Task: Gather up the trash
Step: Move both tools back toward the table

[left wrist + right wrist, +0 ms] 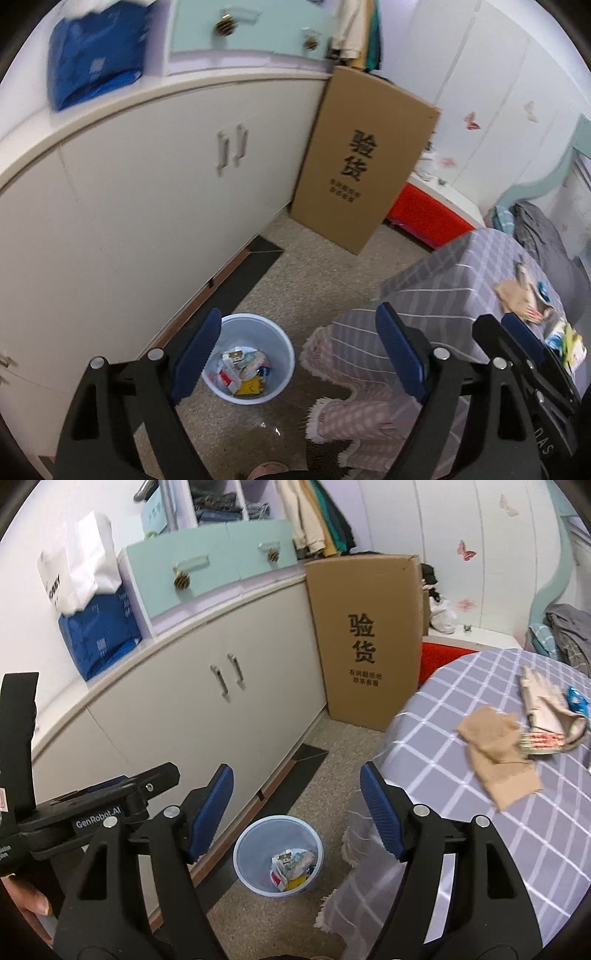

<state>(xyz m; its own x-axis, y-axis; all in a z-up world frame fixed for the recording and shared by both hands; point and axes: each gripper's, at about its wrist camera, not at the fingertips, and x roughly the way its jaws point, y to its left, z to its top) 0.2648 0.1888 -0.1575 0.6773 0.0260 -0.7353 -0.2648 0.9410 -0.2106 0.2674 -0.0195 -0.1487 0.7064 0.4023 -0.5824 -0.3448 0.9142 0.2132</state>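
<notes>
Trash waits in the blue bin (277,853) below while both grippers, left (295,354) and right (297,812), hang with fingers spread, holding nothing, ready for scraps (495,753) on the bench (480,812).

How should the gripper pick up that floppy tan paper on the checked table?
Probably best from above, at the crumpled tan paper's raised middle fold, with the open right gripper. It lies loose and flat on the grey checked tablecloth, so its edges offer little to pinch, though the creases stick up.
</notes>
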